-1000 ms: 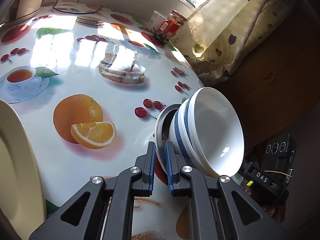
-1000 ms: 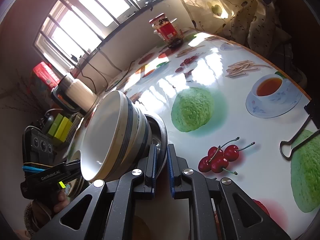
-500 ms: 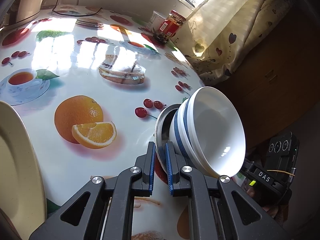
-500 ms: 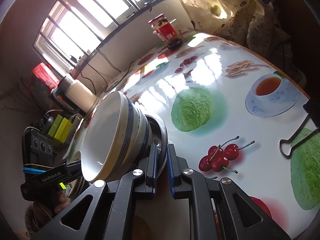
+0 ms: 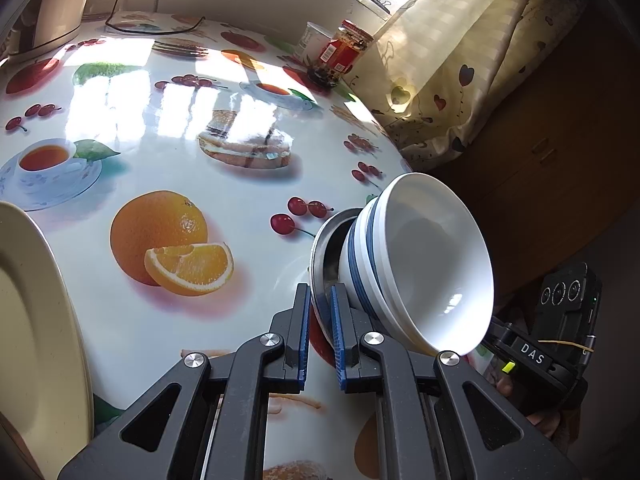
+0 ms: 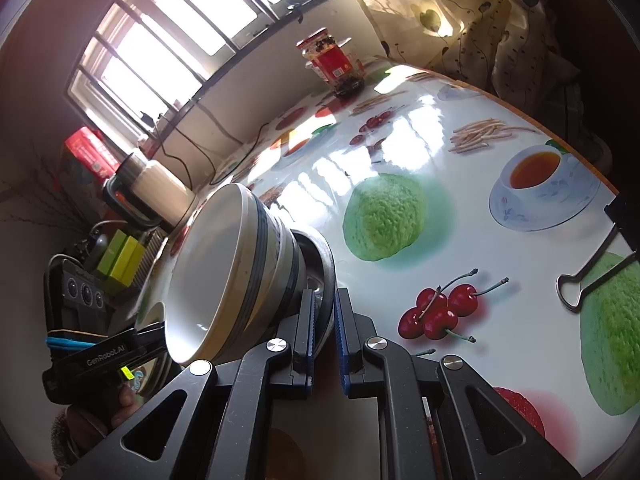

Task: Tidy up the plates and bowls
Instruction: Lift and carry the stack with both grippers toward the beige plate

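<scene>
Nothing has moved; glossy fruit-print tablecloth (image 5: 168,168) stays sunlit beneath the window (image 6: 168,40).

Just ahead of the left claw (image 5: 320,320), the tilted metal dish (image 5: 325,240) and the stacked white bowls (image 5: 420,264) fill the space to its right, up to the other tool (image 5: 552,332). To its left lies bare printed tablecloth (image 5: 168,184), clear as far as the cream plate (image 5: 28,320) at the far left edge. Well ahead, a red-labelled jar (image 5: 344,52) and a white tub (image 5: 314,42) stand near the wall, with a cable (image 5: 152,30) beside them.

Ahead and right of the right claw (image 6: 326,320) the cloth is open up to a binder clip (image 6: 592,276) at the table edge. Left of it the bowls block passage; beyond them, perhaps touching, stands a kettle (image 6: 156,188).
</scene>
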`<state>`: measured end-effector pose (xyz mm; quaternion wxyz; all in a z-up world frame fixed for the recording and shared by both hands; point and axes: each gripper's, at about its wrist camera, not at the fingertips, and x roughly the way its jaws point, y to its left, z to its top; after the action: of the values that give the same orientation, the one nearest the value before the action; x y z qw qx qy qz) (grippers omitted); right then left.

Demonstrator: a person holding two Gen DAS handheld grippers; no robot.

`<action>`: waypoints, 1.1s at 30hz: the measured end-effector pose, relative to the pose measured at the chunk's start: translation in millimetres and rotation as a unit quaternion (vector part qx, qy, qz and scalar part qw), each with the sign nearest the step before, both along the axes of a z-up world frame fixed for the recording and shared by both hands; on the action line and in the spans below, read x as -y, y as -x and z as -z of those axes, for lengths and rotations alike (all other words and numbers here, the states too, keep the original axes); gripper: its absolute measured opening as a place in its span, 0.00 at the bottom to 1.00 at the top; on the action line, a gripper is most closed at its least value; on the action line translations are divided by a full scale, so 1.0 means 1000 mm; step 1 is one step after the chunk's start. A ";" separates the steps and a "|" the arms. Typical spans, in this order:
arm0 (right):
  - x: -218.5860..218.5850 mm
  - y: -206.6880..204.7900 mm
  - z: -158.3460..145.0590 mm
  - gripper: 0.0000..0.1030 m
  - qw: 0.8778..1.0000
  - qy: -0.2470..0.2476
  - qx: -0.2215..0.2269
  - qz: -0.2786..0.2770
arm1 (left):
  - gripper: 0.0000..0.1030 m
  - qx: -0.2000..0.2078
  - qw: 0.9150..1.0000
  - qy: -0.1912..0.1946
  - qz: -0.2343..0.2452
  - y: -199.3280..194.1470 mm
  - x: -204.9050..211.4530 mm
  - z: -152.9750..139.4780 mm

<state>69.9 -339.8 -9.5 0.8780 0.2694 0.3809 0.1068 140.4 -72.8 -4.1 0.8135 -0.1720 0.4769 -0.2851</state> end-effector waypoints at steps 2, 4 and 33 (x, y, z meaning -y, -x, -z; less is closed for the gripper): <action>0.000 0.000 0.000 0.11 1.000 0.000 -0.001 0.001 | 0.10 0.001 1.000 -0.003 -0.001 0.000 0.001 0.000; 0.000 0.000 0.000 0.11 1.000 -0.001 0.000 0.001 | 0.10 0.008 1.000 -0.013 0.001 0.001 0.003 -0.002; -0.002 0.006 -0.007 0.11 1.000 -0.007 0.006 0.007 | 0.10 0.021 1.000 -0.017 -0.002 0.004 0.001 -0.010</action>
<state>64.4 -337.7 -2.1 0.8793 0.2775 0.3726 0.1049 136.0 -74.2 5.7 0.8264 -0.1533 0.4643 -0.2792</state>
